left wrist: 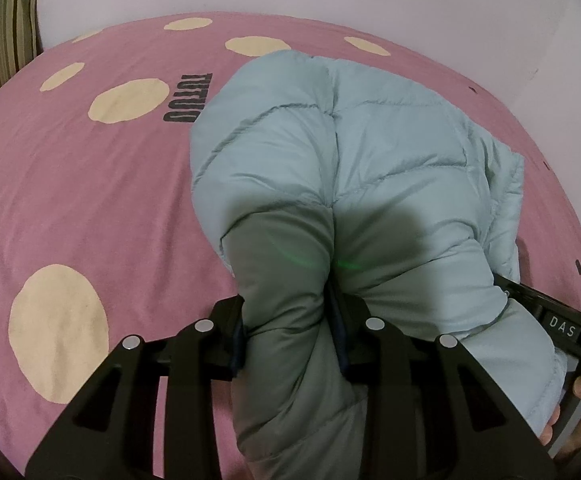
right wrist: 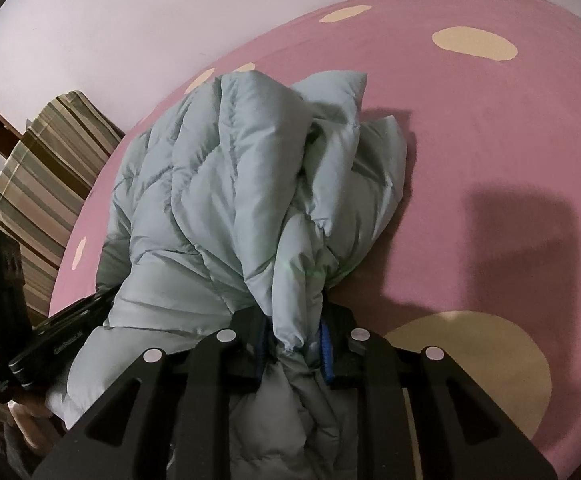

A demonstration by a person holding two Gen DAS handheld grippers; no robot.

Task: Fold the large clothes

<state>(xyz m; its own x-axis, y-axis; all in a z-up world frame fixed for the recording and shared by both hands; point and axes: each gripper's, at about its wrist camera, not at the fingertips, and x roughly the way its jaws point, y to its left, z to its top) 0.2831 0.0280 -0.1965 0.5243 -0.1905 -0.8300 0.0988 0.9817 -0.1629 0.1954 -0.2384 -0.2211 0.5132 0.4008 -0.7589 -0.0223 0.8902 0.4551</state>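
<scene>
My left gripper [left wrist: 290, 340] is clamped on a thick fold of the pale blue puffer jacket [left wrist: 350, 152]. My right gripper [right wrist: 294, 344] pinches a bunched edge of the same jacket [right wrist: 230, 184]. The jacket extends from both grippers toward frame centre, resting on the pink dotted bedsheet [left wrist: 90, 208].

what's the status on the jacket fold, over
Left gripper and right gripper both shut on light blue puffer jacket. Jacket bunched, partly lifted off pink bedsheet. Nothing in the way.
</scene>
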